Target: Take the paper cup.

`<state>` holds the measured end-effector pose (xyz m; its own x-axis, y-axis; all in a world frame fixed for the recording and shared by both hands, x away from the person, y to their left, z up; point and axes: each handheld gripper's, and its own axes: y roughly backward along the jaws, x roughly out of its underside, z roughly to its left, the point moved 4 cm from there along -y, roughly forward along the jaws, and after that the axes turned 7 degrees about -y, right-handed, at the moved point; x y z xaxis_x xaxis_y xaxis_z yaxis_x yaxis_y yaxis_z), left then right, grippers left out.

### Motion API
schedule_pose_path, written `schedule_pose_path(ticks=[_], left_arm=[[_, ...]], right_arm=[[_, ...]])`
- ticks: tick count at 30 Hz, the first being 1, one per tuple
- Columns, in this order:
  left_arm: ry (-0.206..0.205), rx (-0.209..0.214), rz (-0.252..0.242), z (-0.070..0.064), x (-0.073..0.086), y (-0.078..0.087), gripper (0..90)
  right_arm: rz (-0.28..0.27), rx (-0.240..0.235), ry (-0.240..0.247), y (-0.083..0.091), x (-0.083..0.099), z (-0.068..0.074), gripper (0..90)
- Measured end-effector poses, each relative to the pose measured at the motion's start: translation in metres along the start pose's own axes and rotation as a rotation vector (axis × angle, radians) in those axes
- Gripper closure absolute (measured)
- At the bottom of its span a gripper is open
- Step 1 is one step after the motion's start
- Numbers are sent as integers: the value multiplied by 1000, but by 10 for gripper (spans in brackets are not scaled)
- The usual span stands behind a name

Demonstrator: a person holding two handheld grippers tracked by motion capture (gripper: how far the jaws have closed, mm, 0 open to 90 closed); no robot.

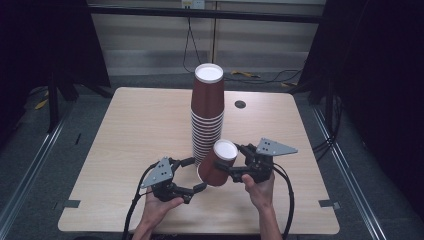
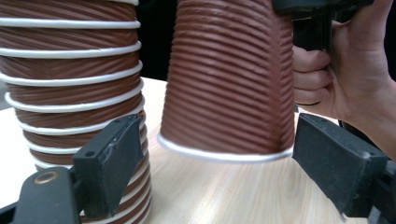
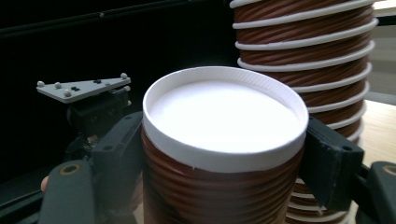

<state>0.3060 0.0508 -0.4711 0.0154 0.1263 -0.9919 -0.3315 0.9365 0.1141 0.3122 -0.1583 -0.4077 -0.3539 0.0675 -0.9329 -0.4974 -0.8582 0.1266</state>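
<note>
One loose cup, brown ribbed paper, upside down, white base up, sits tilted in my right hand-held gripper, just beside the tall cup stack near the middle of the counter. Right gripper view: both pads clamp the ribbed wall right under the white base. Jaws closed on it, grip looks square.

Left hand-held gripper is spread wide, holding nothing, its jaws either side of the cup's lower rim without touching, stack close behind its left pad.

Handling guess: very light, thin paper wall, crushes easily if squeezed hard. Ribs give decent friction, so a gentle pinch should hold. Stiffest spots are the rolled rim and the base ring; I'd grip near either, not mid-wall. Nested cups in the stack may stick together, and the stack looks tall enough to tip if bumped.
</note>
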Motion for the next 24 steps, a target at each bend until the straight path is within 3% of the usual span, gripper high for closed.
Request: schedule_pose_path(ticks=[9,17,24], left_arm=[[1,31,16,-2,3,-8,95],[6,34,33,-3,4,-16,57],[14,34,30,2,7,-22,54]], right_arm=[[12,-28,3,-8,5,6,238],[19,-55,-5,-17,10,10,238],[21,-35,-9,-21,11,8,238]])
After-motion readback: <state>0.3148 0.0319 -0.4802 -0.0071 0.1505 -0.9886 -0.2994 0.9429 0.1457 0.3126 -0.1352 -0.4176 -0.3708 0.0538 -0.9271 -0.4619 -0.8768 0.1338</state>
